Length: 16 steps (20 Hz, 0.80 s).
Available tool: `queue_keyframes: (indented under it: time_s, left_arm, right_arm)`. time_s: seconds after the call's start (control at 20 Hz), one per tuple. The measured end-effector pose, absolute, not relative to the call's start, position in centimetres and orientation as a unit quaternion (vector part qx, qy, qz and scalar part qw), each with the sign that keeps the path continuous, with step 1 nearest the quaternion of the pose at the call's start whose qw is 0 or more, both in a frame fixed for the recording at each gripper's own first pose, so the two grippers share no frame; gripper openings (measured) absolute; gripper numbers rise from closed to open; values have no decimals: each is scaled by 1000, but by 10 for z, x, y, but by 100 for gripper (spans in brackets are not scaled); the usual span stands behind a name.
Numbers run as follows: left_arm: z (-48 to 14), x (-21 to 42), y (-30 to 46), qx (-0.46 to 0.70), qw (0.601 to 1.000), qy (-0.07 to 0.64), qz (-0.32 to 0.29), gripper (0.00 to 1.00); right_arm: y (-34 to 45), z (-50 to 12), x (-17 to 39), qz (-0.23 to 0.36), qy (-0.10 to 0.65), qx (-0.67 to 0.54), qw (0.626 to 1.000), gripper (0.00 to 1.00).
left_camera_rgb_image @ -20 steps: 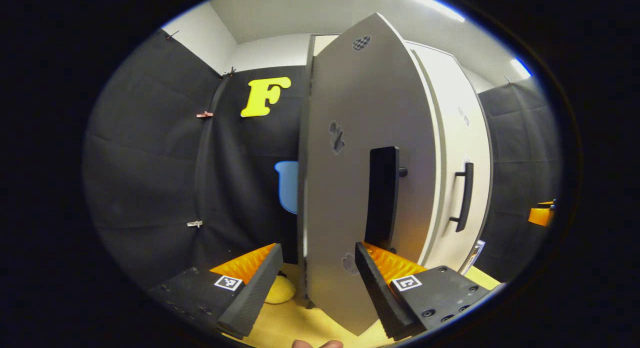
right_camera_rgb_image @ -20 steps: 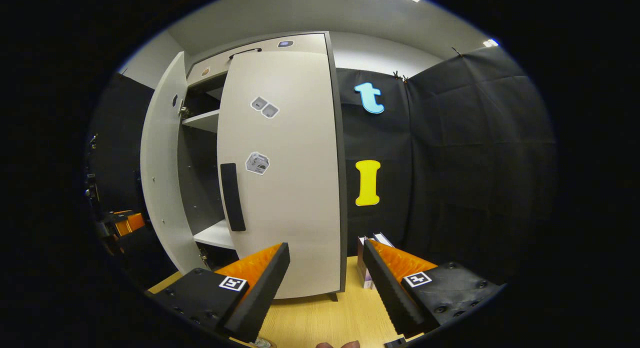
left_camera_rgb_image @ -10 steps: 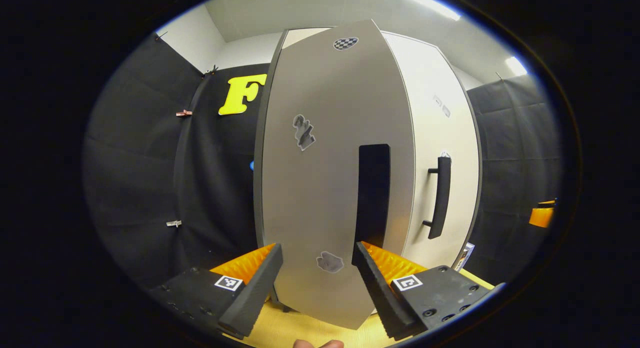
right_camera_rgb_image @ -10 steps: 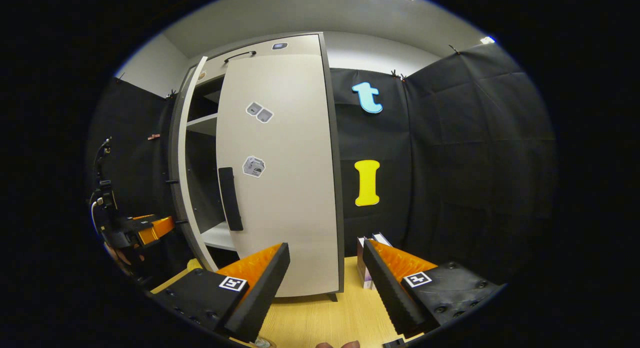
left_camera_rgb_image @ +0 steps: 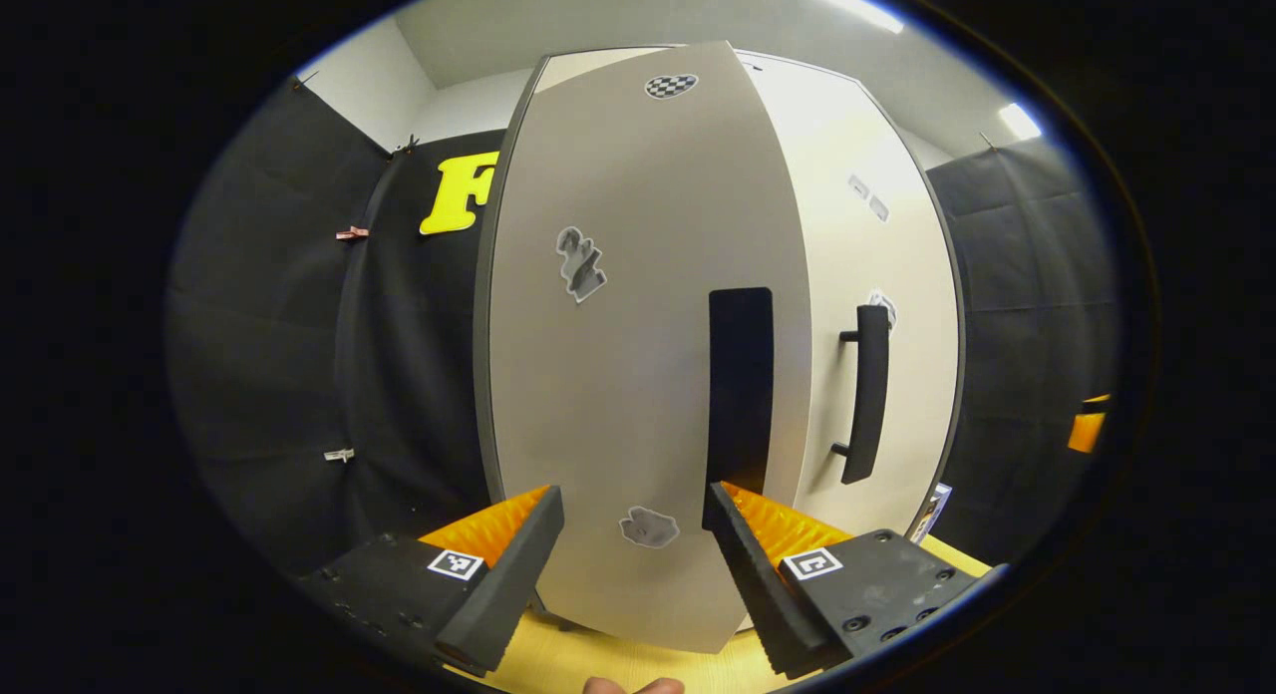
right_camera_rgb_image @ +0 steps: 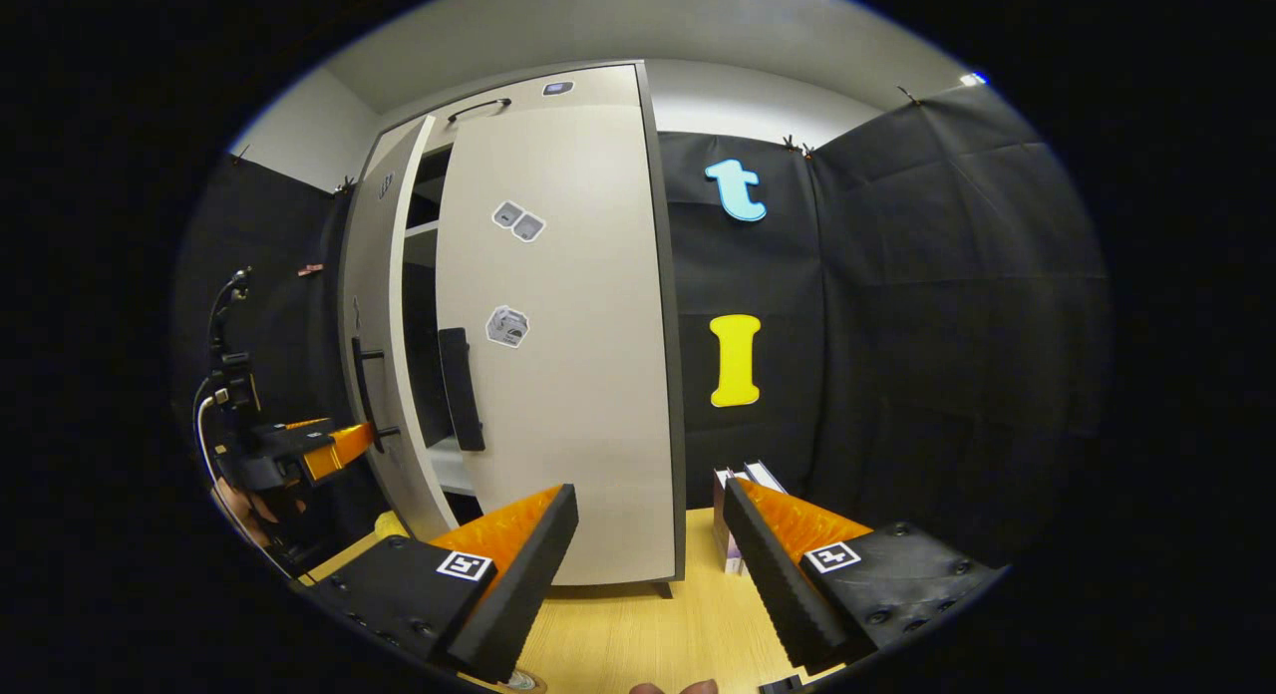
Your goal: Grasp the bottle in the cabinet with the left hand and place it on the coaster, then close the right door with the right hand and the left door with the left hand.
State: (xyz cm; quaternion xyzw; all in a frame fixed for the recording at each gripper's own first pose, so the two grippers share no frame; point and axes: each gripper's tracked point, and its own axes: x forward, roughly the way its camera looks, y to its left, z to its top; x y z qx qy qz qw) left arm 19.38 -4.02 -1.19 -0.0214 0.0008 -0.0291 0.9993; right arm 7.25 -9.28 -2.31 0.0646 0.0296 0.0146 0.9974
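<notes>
Left door (left_camera_rgb_image: 638,375) blocks the way ahead; narrow gap (right_camera_rgb_image: 419,315) remains, seemingly.

We see the left door (left_camera_rgb_image: 638,375) as smooth, matt grey board with a matt black handle (left_camera_rgb_image: 740,395) at its three o'clock edge. The right door (right_camera_rgb_image: 568,375) looks alike. The table (right_camera_rgb_image: 638,639) shows pale wood grain. The left gripper's fingers (left_camera_rgb_image: 503,584) look ribbed.
</notes>
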Motion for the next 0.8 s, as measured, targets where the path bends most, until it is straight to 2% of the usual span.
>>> queue_keyframes:
  time_s: [0.05,0.1,0.35,0.4,0.45,0.8]
  left_arm:
    - [-12,193,-41,-22,999,1,-32,90]
    - [-10,190,-41,-21,999,0,-33,97]
    - [-3,172,-37,-15,999,-5,-40,94]
    - [-1,167,-36,-16,999,-5,-41,90]
    - [0,163,-33,-17,999,-4,-42,93]
    - [4,120,-14,-17,999,-3,-38,94]
  right_arm:
    - [-91,-22,72,16,29,65,997,97]
    - [-89,-20,70,18,27,65,997,98]
    - [-78,-14,63,25,21,67,997,97]
    - [-74,-12,62,27,19,67,997,97]
    - [-71,-10,59,30,18,67,997,97]
    - [-50,-1,44,42,10,70,997,98]
